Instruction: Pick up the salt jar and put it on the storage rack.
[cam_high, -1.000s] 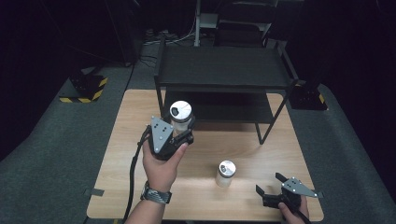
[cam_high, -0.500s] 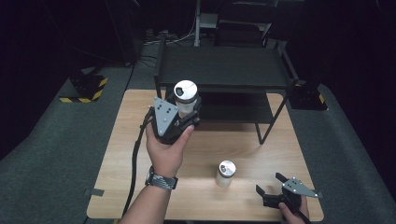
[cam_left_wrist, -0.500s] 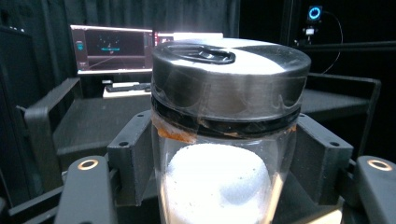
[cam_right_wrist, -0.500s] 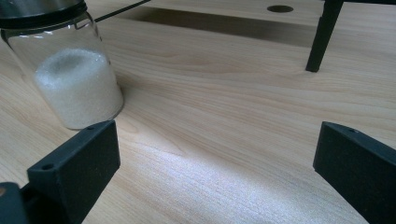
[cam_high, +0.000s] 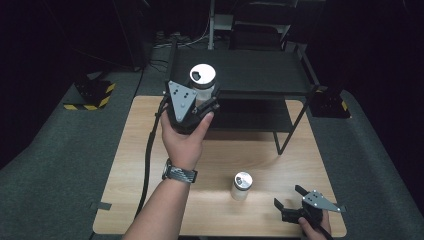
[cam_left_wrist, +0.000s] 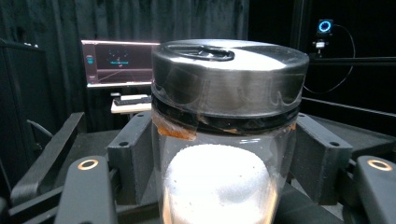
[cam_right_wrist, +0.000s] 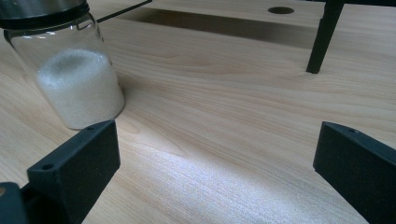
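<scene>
My left gripper (cam_high: 202, 102) is shut on a clear glass jar (cam_high: 203, 82) with a silver lid, held upright in the air at the front left edge of the black two-tier rack (cam_high: 255, 67). In the left gripper view the jar (cam_left_wrist: 224, 140) stands between the two jaws, with white powder in its lower part. A second, smaller jar (cam_high: 241, 186) of white powder stands on the wooden table (cam_high: 135, 150) near the front. My right gripper (cam_high: 287, 202) rests open at the front right corner, with that jar (cam_right_wrist: 70, 74) just beyond its left jaw.
The rack's lower shelf (cam_high: 255, 115) and thin black legs (cam_high: 280, 145) stand on the back half of the table; one leg (cam_right_wrist: 322, 37) shows in the right gripper view. A cable (cam_high: 149, 160) trails from my left gripper along the forearm. Dark floor surrounds the table.
My left hand has lifted the jar up and away from me, toward the rack's top shelf. The right gripper and the small jar have stayed put.
</scene>
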